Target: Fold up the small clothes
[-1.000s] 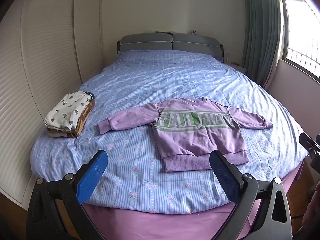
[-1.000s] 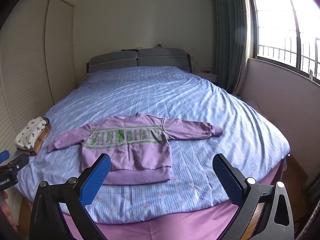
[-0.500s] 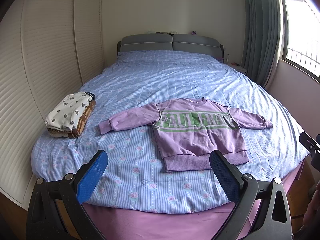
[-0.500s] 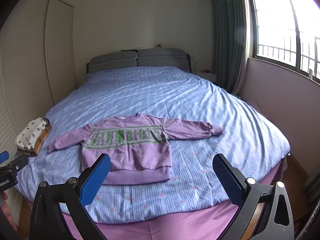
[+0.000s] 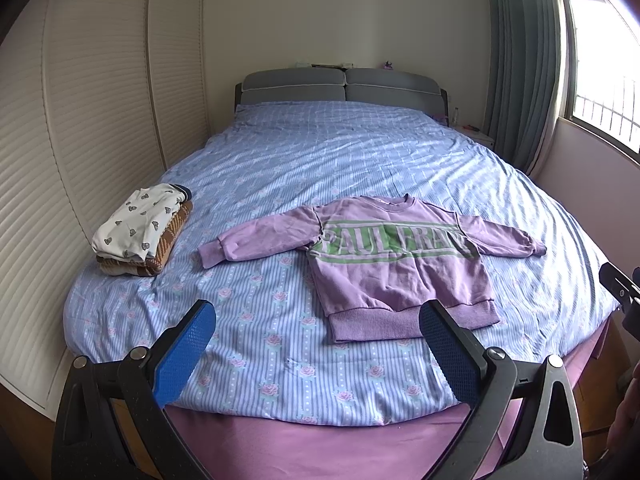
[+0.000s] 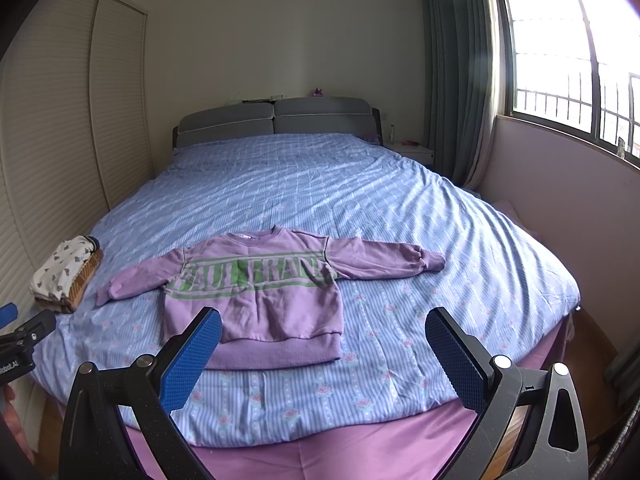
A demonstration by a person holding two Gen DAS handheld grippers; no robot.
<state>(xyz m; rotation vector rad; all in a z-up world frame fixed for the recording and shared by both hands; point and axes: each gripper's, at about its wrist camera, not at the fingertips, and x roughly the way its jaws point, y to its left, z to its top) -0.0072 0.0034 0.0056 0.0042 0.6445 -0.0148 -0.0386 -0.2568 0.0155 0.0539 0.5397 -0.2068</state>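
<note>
A purple sweatshirt (image 5: 396, 264) is lying flat, front up, sleeves spread, near the foot of the bed (image 5: 344, 160). The left gripper (image 5: 316, 344) and right gripper (image 6: 320, 352) are hovering above the bed's foot edge, jaws gaping wide, gripping nothing. Folded clothes (image 5: 140, 228) are sitting by the bed's left edge.

Your readable text, item by item:

1. Purple sweatshirt (image 5: 400, 264) (image 6: 256, 288): across the chest, lilac block letters on a green band. You can read "PAUL FRA" from the left wrist and "AUL FRAN" from the right; the ends are lost in folds.
2. Black bracket (image 6: 18, 354) at the right view's left edge: white print "Robot.AI", its start cut off.
</note>
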